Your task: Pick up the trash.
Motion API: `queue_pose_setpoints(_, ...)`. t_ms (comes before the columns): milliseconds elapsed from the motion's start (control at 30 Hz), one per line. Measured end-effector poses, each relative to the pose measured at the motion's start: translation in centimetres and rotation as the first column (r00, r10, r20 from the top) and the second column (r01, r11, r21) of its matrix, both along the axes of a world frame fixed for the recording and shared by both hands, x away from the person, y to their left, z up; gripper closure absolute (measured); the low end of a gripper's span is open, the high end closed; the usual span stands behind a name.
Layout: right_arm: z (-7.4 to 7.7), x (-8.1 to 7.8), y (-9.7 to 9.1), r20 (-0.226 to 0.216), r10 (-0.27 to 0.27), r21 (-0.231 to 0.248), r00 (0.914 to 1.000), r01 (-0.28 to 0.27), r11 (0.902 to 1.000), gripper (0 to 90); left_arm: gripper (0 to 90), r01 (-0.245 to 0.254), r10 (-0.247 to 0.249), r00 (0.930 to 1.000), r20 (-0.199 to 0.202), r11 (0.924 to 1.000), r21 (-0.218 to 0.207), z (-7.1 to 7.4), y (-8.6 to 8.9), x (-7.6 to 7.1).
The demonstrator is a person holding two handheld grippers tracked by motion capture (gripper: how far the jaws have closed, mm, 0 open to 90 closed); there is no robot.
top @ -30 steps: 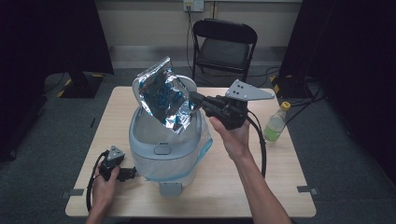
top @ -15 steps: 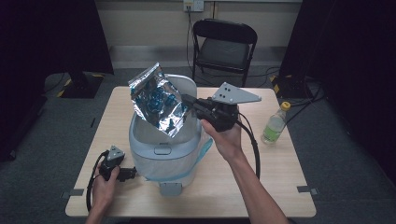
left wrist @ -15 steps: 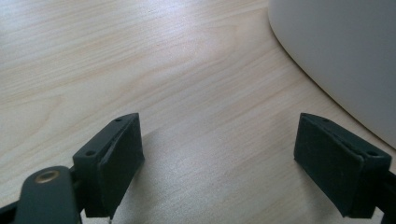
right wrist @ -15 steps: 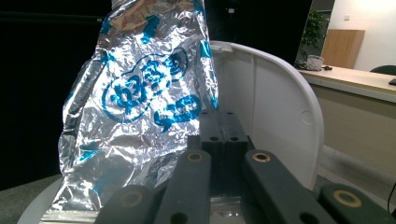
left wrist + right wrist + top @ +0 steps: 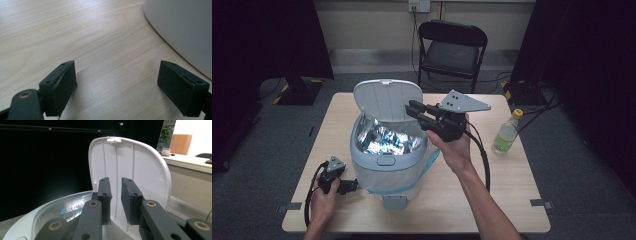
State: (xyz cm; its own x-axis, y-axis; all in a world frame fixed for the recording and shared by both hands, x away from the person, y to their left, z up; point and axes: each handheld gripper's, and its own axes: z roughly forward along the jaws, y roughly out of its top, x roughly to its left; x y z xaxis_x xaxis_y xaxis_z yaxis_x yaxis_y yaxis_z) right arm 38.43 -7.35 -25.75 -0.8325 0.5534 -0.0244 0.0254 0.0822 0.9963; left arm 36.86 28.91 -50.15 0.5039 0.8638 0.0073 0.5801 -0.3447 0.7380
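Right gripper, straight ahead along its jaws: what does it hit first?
Most likely the raised white plastic lid of the pale grey bin. The right gripper, jaws slightly parted and empty, points straight at the lid's ribbed inner face. The gap is hard to judge.

Black hand-held gripper (image 5: 416, 111) — brass pivot screws, grey triangular plate, black cable

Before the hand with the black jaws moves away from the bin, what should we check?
1. Shiny bag inside the bin: ok.
2. Right gripper jaws have just been opening, nothing between them: ok.
3. Lid standing open: ok.
4. Left gripper open, resting on the table beside the bin: ok.
5. Bottle upright, apart from the bin: ok.
6. Bag fully clear for the lid to close: cannot tell.
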Motion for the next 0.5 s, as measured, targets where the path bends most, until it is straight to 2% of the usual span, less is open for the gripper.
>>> queue_pose_setpoints(233,0.0,0.1,-0.3,-0.02,0.022,0.008,0.9996,-0.022,0.9997,75.4,14.9,-0.002,0.002,1.0,0.001,1.0,-0.004,0.0,0.0,0.0)
queue_pose_setpoints(333,-0.1,0.2,-0.5,-0.043,0.044,0.021,0.9981,-0.043,0.9988,75.4,14.9,-0.003,0.003,1.0,0.001,1.0,-0.004,0.0,0.0,0.0)
queue_pose_setpoints(500,-0.3,0.2,-1.2,-0.062,0.047,0.025,0.997,-0.045,0.9987,75.3,14.9,-0.003,0.003,1.0,0.001,1.0,-0.005,0.0,0.0,0.0)
